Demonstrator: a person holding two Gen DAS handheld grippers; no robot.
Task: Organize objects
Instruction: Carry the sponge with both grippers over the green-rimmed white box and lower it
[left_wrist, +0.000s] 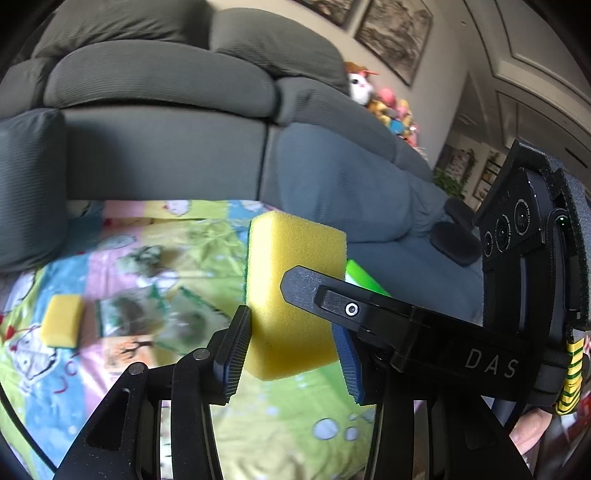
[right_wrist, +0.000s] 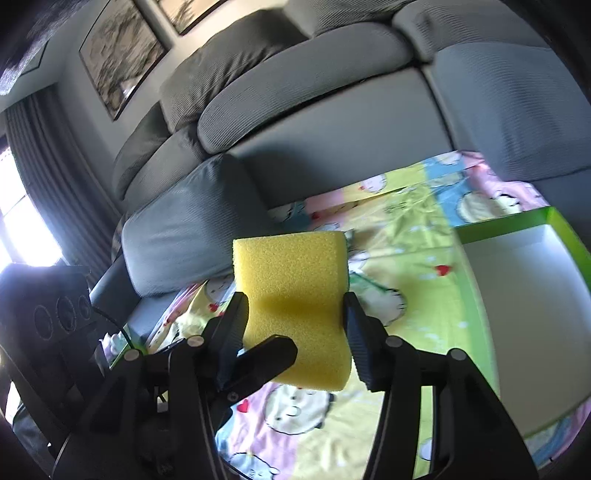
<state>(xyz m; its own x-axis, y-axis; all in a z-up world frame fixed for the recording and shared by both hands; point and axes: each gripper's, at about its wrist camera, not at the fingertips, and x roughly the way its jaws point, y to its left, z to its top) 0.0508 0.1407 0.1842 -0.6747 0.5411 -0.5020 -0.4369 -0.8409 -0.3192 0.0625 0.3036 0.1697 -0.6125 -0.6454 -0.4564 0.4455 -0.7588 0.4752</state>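
Observation:
A yellow sponge (left_wrist: 291, 295) is held in the air over a colourful cartoon blanket (left_wrist: 122, 251). My left gripper (left_wrist: 291, 350) has its left pad on the sponge, and its right pad stands close beside it. My right gripper (right_wrist: 295, 332) is shut on the same sponge (right_wrist: 295, 295), which is pinched in at the waist. The right gripper's finger (left_wrist: 332, 299) crosses in front of the sponge in the left wrist view. A second yellow sponge (left_wrist: 61, 319) lies on the blanket at the left, beside some clear green-edged packets (left_wrist: 155, 317).
A green box with a white inside (right_wrist: 524, 295) lies open on the blanket at the right; its corner also shows in the left wrist view (left_wrist: 364, 277). A grey sofa (left_wrist: 166, 129) with cushions stands behind. Plush toys (left_wrist: 388, 107) sit at the sofa's far end.

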